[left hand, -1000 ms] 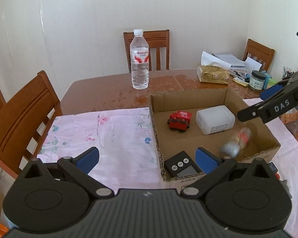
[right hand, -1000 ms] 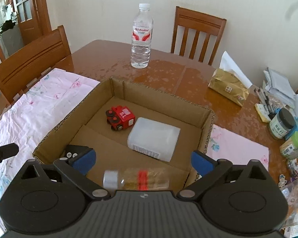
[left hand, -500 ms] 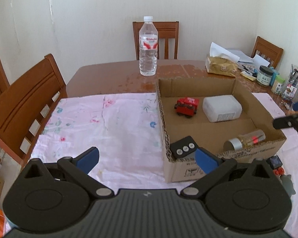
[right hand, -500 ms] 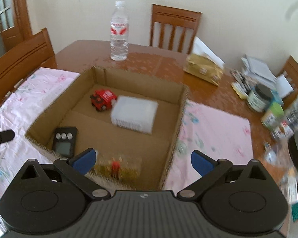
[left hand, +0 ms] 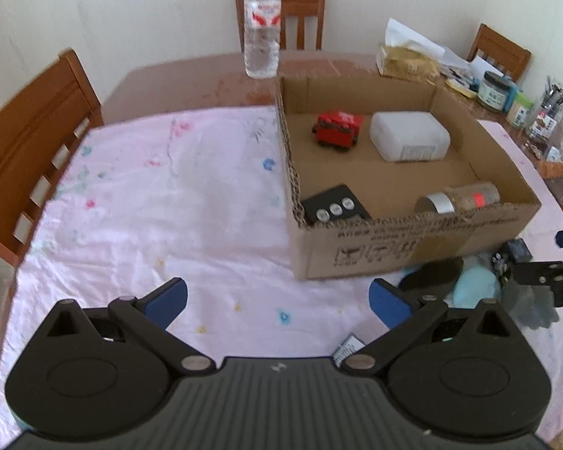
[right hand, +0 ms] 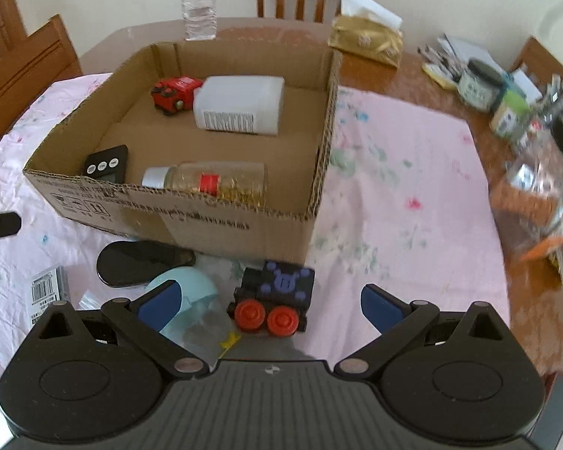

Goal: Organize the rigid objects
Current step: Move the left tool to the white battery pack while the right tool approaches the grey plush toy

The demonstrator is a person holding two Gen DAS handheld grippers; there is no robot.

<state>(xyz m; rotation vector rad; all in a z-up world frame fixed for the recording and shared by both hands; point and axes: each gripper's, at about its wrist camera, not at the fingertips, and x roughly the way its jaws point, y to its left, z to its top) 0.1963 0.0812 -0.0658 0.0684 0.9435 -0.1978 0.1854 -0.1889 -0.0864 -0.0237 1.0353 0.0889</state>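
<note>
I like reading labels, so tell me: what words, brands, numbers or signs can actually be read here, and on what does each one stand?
None reads clearly.
Water bottle: red and white label, brand blurred.
Cardboard box: a printed line and handling symbols, too blurred.
White container: barcode label, too small.
Small pack on the cloth: barcode, digits unreadable.
Dark toy train: blue bear-face sign, no words.
Glass jar: red label, unreadable.

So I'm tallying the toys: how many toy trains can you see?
2. The red train sits inside the cardboard box at its far left; the black train stands on the cloth outside, between the right gripper fingers.
</note>
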